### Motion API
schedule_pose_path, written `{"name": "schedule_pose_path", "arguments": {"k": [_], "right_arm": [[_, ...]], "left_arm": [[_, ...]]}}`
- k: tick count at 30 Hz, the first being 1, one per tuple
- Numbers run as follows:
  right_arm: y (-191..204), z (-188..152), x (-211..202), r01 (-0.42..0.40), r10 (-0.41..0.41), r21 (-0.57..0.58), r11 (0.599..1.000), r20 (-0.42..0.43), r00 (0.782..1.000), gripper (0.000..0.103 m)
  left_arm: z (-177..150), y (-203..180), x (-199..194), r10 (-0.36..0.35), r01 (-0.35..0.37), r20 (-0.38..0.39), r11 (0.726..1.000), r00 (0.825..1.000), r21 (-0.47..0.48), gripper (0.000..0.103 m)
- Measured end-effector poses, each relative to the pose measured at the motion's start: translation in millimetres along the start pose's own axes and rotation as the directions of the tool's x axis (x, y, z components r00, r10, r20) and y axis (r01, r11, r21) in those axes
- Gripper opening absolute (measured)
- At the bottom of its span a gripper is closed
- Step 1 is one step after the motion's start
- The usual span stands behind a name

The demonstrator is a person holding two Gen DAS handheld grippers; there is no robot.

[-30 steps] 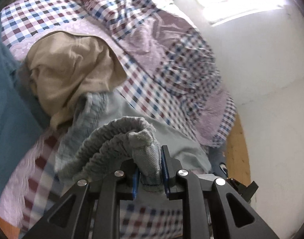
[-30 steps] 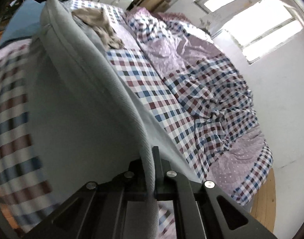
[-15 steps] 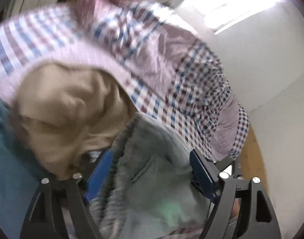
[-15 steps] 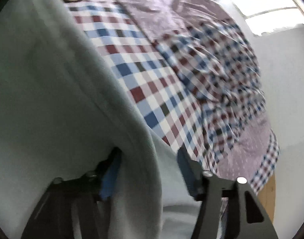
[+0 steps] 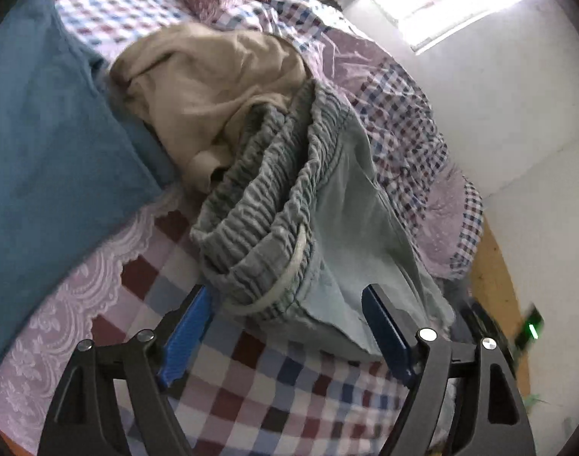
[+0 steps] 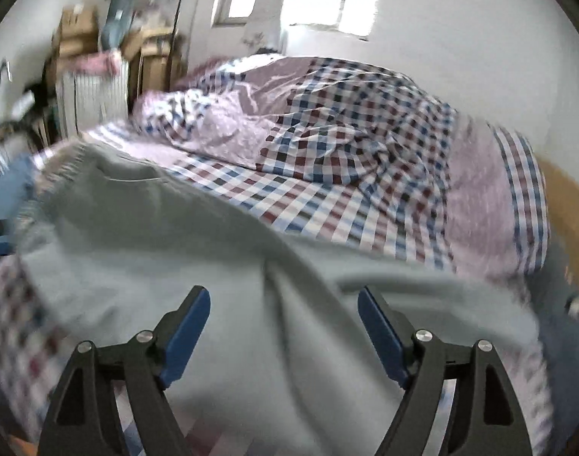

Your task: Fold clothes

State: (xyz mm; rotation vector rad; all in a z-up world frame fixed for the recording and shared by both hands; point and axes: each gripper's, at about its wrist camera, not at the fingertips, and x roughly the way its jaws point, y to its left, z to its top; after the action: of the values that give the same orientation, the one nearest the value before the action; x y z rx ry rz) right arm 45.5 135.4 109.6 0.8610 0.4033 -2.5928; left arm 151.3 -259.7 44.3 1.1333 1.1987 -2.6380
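Observation:
Pale grey-green trousers [image 5: 346, 220] with a ribbed elastic waistband [image 5: 259, 205] lie on the checked bedsheet [image 5: 274, 391]. In the left wrist view the bunched waistband rests just in front of my left gripper [image 5: 285, 319], which is open and holds nothing. In the right wrist view the trousers' smooth cloth [image 6: 198, 250] spreads flat under my right gripper [image 6: 283, 326], also open and empty. A tan garment [image 5: 209, 87] lies crumpled beyond the waistband.
A teal-blue cloth [image 5: 46, 144] covers the left side of the bed. A rumpled checked and lilac quilt [image 6: 350, 133] is heaped towards the white wall. Wooden floor [image 5: 494, 258] shows past the bed's edge. Boxes and a radiator [image 6: 92, 95] stand at the far left.
Both grippers were shut on the trousers one second ago; both have opened and let go. The trousers now lie on the bed, and both grippers have drawn back.

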Motion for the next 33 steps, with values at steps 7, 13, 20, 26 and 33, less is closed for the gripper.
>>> {"name": "schedule_pose_path", "arguments": {"k": [7,13,20,26,33], "right_arm": [[-22,-94,-54,0.097,-0.093,0.038,0.995,-0.093,0.991,0.083],[-46,-143,-75,0.122,-0.111,0.088,0.989,-0.125,0.986,0.084],[-46,-154,-67,0.121,-0.112,0.071,0.99,-0.128,0.986,0.083],[-44,-154,-66,0.149,-0.144,0.039,0.988,-0.115,0.983,0.083],[-51,-156,-90,0.174,-0.17,0.06,0.983,-0.068,0.983,0.083]], "left_arm": [[4,-14,3,0.129,-0.133,0.08,0.989,0.988,0.056,0.026],[-13,-18,-53,0.059,-0.069,0.22,0.997,0.974,0.039,0.0],[-26,21,-67,0.125,-0.129,0.141,0.992,0.982,0.014,0.0],[-63,-22,-39,0.02,-0.027,0.049,0.99,0.999,0.141,0.037],[-132,-118,14,-0.128,0.149,-0.078,0.901,0.989,0.407,0.081]]}}
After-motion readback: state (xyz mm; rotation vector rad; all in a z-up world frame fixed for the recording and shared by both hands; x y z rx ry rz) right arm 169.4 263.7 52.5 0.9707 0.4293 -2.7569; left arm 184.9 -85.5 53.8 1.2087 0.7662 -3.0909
